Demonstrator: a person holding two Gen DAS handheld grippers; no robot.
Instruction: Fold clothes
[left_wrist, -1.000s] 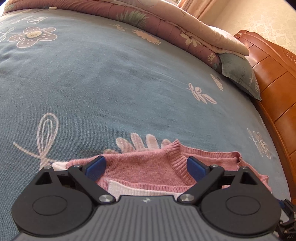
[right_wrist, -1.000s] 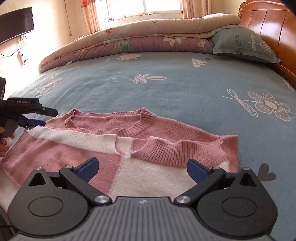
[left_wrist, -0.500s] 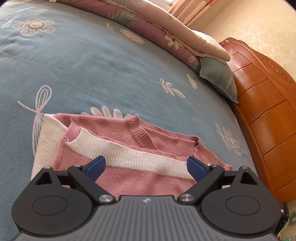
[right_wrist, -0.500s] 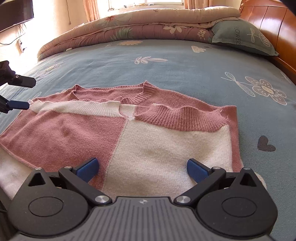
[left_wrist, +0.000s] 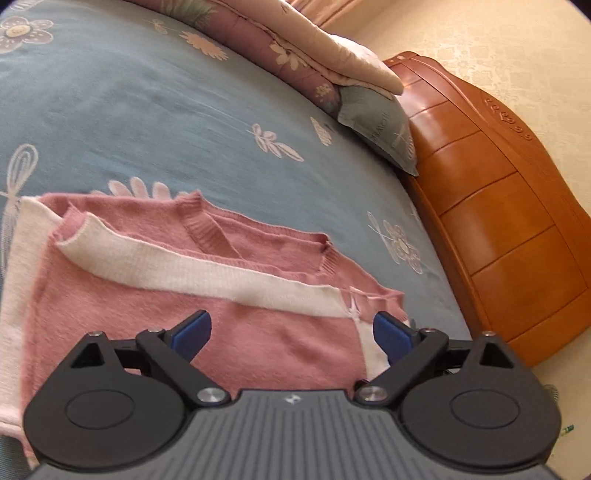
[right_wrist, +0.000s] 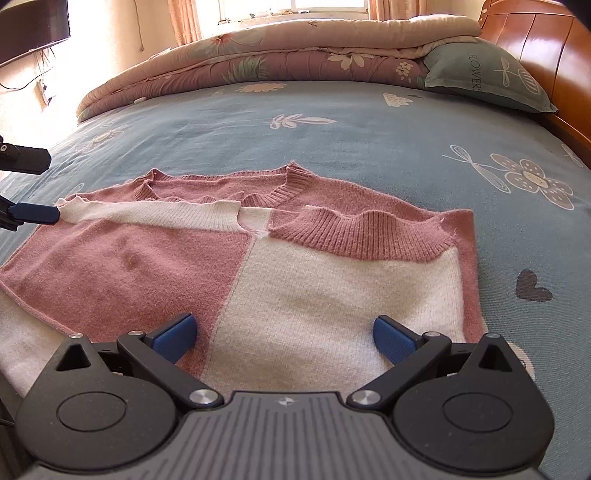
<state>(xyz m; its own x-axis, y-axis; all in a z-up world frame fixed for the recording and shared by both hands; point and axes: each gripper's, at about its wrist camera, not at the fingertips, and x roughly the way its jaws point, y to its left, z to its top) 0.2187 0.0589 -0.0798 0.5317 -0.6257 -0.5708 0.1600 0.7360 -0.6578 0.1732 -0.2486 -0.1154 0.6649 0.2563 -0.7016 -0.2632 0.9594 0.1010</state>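
Sweater: a pink and cream knit sweater (right_wrist: 280, 266) lies flat on the bed, partly folded, with its ribbed neckline toward the far side. 1 cream cuff and 1 pink cuff meet near the middle of the upper edge.
Sweater colours: pink block on the left, cream block on the right, with a pink strip along the right edge, seen from the right wrist view.
Bed: a blue sheet (right_wrist: 369, 140) printed with pale flowers and leaves covers the mattress; the sweater sits near the closer edge.
Left gripper: the left gripper (left_wrist: 291, 334) hangs over the pink part of the sweater with its 2 blue pads spread wide and nothing between them. In the right wrist view its blue tip (right_wrist: 35, 213) shows at the left edge, just beside the cream cuff end; whether it touches the knit I cannot tell.
Right gripper: the right gripper (right_wrist: 282, 334) sits above the lower cream and pink panels, fingers wide apart, gripping nothing.
Quilt: a folded pink floral quilt (right_wrist: 258, 70) lies along the far side of the bed.
Pillow: a grey-green pillow (right_wrist: 484, 77) rests against the wooden headboard (left_wrist: 498, 221).
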